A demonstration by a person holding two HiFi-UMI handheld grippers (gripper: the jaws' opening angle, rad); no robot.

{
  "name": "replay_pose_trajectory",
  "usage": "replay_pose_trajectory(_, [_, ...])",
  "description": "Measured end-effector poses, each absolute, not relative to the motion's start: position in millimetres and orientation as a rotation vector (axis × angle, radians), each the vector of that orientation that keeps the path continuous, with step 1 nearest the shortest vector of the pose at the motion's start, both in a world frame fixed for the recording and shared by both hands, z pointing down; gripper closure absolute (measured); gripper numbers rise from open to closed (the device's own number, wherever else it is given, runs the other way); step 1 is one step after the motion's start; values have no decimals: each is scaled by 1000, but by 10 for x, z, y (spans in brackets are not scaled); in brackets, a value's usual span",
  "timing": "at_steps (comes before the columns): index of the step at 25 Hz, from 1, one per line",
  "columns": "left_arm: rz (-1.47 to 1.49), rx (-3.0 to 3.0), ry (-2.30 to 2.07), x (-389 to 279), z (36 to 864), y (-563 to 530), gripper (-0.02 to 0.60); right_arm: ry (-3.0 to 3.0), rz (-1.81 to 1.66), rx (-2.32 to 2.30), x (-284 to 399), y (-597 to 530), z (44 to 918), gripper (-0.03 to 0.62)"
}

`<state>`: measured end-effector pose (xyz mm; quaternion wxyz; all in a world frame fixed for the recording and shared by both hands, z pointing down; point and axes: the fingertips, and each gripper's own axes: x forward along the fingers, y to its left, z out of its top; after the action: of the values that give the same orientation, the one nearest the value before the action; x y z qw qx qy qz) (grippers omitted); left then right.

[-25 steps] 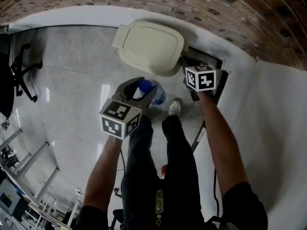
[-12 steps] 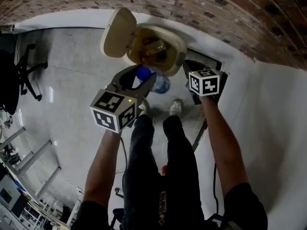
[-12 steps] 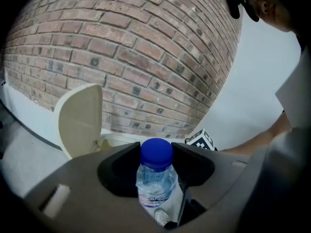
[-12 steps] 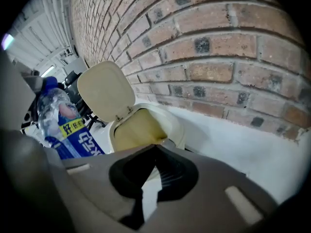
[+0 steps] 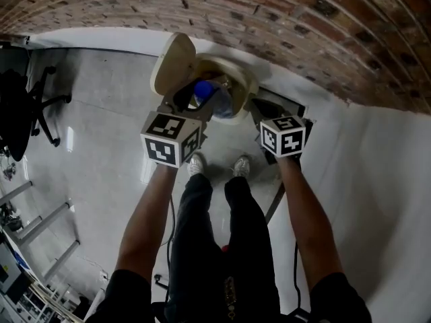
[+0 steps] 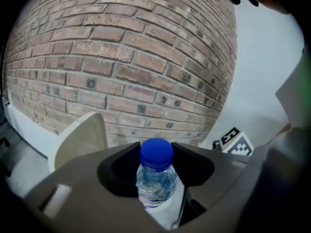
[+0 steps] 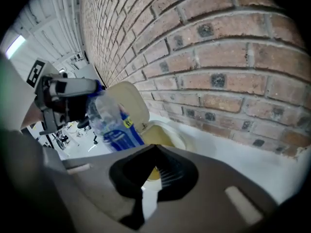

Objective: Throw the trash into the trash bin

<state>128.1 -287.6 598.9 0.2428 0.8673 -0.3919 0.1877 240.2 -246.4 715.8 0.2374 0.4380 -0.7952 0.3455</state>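
The bottle in my left gripper hangs over the trash bin against the brick wall, with my right gripper to its right.

The bottle is clear, glossy plastic with a smooth blue cap. The trash bin is smooth cream plastic, faintly shiny. The brick wall is rough and matt. The floor is pale, polished and reflective, perhaps tile.

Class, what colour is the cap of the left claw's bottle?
Blue. The round cap of the clear plastic bottle shows best in the left gripper view.
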Motion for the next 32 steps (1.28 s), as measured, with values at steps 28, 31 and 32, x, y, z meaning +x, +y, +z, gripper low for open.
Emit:
replay_pose_trajectory(28, [1108, 2274, -790, 1752, 8328, -2726, 319, -2200, 1081, 1266, 2730, -2104, 7168, 591])
replay_pose_trajectory(31, [1090, 2283, -813, 1723, 8259, -2729, 258, -2200, 1089, 1271, 2721, -2119, 7174, 591])
replay_pose_trajectory(32, [1083, 2284, -827, 1689, 8218, -2732, 258, -2204, 1091, 1272, 2704, -2130, 7165, 591])
